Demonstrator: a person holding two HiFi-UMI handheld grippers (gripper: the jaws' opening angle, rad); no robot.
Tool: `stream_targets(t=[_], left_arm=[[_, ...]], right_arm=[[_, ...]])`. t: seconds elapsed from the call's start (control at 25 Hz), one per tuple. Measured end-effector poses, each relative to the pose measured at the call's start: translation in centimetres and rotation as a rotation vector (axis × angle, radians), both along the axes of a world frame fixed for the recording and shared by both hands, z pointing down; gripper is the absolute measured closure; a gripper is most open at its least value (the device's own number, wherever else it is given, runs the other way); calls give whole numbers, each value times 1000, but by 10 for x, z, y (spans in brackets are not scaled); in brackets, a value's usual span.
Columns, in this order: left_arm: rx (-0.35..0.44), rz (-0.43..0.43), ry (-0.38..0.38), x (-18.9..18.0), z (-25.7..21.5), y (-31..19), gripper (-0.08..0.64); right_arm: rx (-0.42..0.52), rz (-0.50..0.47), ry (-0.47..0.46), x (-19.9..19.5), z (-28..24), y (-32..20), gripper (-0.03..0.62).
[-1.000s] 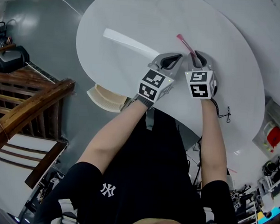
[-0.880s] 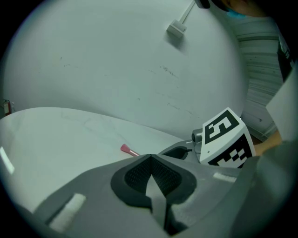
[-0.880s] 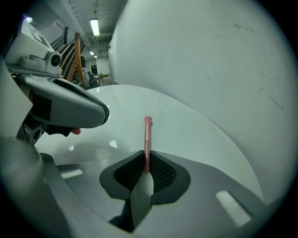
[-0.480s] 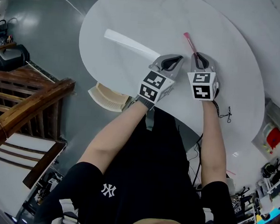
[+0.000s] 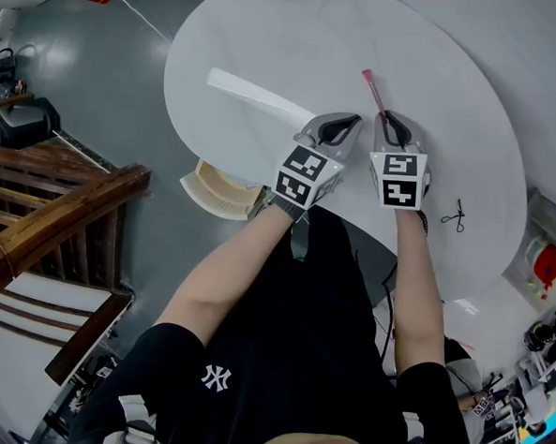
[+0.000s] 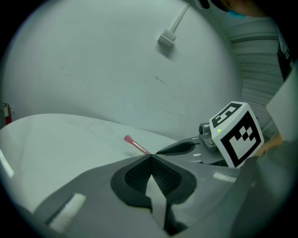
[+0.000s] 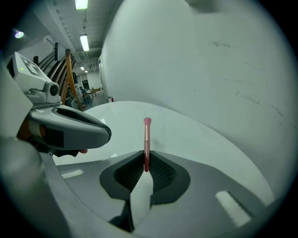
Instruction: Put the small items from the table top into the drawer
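Note:
A thin pink stick with a thicker pink tip (image 5: pixel 372 88) points away over the round white table (image 5: pixel 299 39). My right gripper (image 5: pixel 389 121) is shut on its near end; in the right gripper view the stick (image 7: pixel 147 135) runs straight out from the closed jaws (image 7: pixel 146 162). My left gripper (image 5: pixel 350 123) sits just left of it, shut with nothing between its pads (image 6: pixel 149 159). From the left gripper view the pink stick (image 6: pixel 135 145) shows beyond the tips. A cream open drawer (image 5: pixel 220 190) juts out under the table's near left edge.
A long white strip (image 5: pixel 258 93) lies on the table left of the grippers. A small black item (image 5: pixel 455 216) rests near the table's right edge. Wooden railings (image 5: pixel 53 221) and clutter stand on the floor around the table.
Both grippers stay side by side near the table's front edge, and the right one keeps hold of the pink stick. The stick's angle shifts slightly; the head view drifts a little.

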State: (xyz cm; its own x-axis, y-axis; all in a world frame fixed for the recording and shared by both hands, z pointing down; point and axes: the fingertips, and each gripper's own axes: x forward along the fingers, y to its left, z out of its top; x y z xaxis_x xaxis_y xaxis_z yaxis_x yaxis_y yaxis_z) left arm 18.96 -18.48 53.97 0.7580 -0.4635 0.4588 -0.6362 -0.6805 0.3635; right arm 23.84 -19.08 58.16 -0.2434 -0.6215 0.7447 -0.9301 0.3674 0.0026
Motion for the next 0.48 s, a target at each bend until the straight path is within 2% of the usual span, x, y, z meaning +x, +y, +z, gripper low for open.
stream_targets(t=[0.48], left_arm=[[22, 1, 31, -40, -28, 49, 560]], right_arm=[[47, 52, -29, -38, -28, 52, 534]])
